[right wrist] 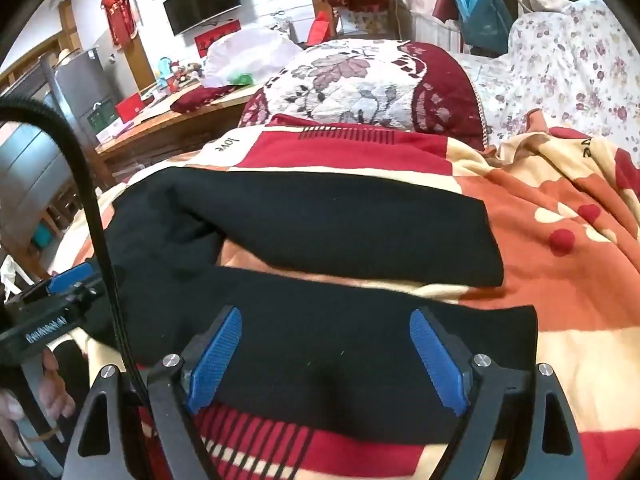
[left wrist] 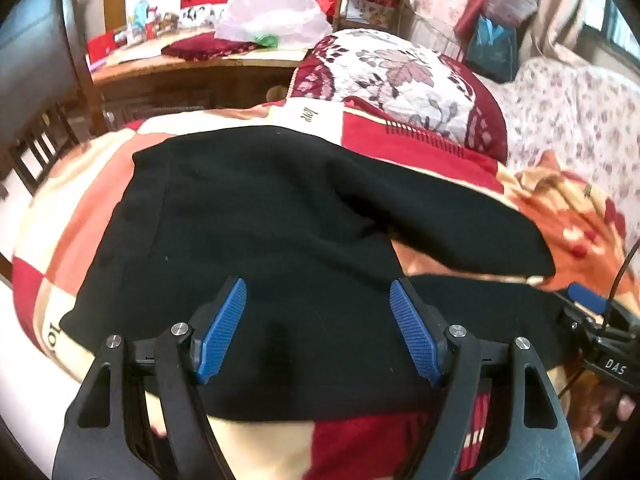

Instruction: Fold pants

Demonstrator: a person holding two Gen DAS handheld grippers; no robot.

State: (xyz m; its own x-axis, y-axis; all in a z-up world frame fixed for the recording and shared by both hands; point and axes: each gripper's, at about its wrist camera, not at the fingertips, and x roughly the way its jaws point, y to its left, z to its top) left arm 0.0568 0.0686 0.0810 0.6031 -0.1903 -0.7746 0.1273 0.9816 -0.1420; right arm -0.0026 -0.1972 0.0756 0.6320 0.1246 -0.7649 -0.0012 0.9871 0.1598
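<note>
The pants (left wrist: 256, 216) lie spread flat on the blanket (left wrist: 400, 440), waist end to the left, two legs running off right with a wedge of blanket between them. Behind them sits a pillow (left wrist: 400, 76); further back and left, a table (left wrist: 192, 68), probably with a plastic bag (left wrist: 272, 16) on it. Left gripper (left wrist: 318, 300) hangs over the waist, right gripper (right wrist: 326, 328) over the near leg.
</note>
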